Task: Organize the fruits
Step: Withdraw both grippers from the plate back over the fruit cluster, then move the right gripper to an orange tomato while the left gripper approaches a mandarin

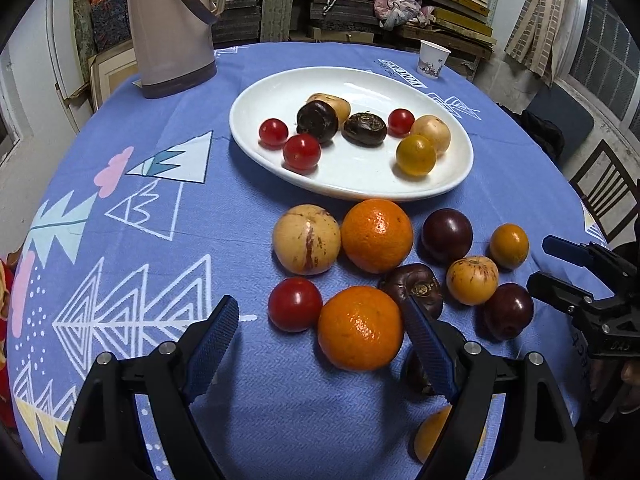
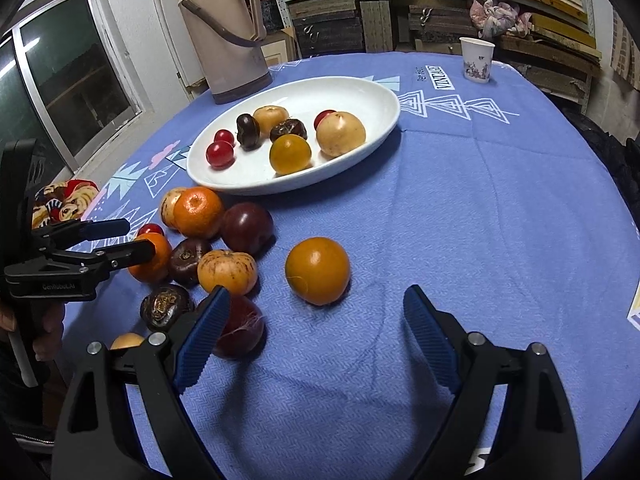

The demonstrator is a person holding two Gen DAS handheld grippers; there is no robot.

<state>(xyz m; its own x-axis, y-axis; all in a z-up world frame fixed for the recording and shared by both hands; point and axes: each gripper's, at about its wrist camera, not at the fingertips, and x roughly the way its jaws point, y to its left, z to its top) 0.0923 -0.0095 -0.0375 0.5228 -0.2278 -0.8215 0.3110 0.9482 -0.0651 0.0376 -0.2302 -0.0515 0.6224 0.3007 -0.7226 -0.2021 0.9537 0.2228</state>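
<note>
A white oval plate holds several small fruits: red tomatoes, dark chestnuts and yellow ones. Nearer on the blue cloth lies a cluster: a pale striped melon, two oranges, dark plums, a red tomato and a speckled yellow fruit. My left gripper stands open over the near orange, its right finger beside the fruit and its left finger well clear. My right gripper is open just in front of a lone yellow-orange fruit, with a dark plum behind its left finger.
A tall beige thermos stands at the back left beyond the plate. A paper cup sits at the back right. The left gripper shows at the left edge of the right wrist view. A chair stands off the table's right.
</note>
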